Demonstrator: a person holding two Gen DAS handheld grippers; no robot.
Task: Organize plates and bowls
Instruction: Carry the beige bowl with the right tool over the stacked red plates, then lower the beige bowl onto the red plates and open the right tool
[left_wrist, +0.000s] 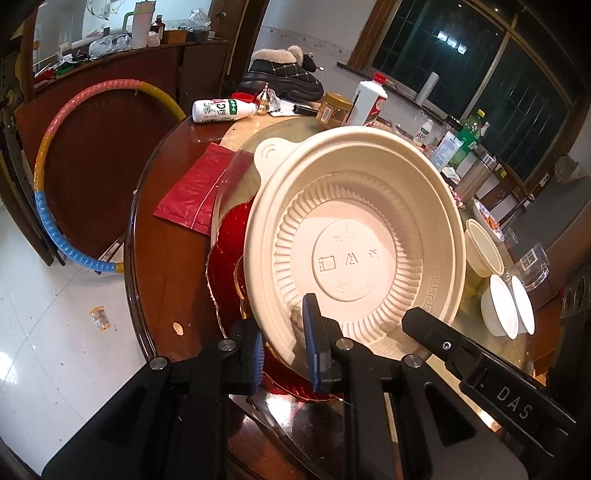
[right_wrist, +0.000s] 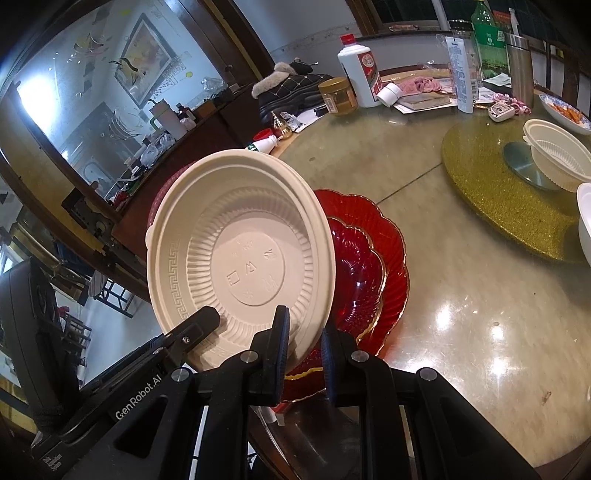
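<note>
Nearest, the left gripper (left_wrist: 286, 347) pinches the near rim of a cream bowl (left_wrist: 354, 236), one blue-padded finger inside the bowl and one outside. The right gripper (right_wrist: 304, 347) clamps the same rim further round, again with one finger inside and one outside. Each gripper's black finger shows in the other's view, lying against the bowl's inner wall. The bowl hangs tilted between them, its ribbed inside and embossed base facing the cameras, a small tab handle on its far rim.

Just behind and under the bowl lie red plates (right_wrist: 373, 266), scalloped and gold-edged, stacked on the table (right_wrist: 461, 332) near its front edge. A red packet (left_wrist: 192, 192) lies flat beside them on the dark wood.

Further right, a gold turntable (right_wrist: 491, 199) carries another cream bowl (right_wrist: 557, 158), and a white bowl (right_wrist: 585, 225) sits at the frame edge. From the left wrist, two white bowls (left_wrist: 506, 310) stand side by side beyond the held bowl.

At the far side of the table stand a white bottle (right_wrist: 360, 74) with a red cap, a jar (right_wrist: 338, 96), a toppled bottle (left_wrist: 221, 109), a green bottle (right_wrist: 489, 40) and a fur-trimmed boot (left_wrist: 284, 74). A striped hoop (left_wrist: 55, 177) leans against the cabinet left of the table.
</note>
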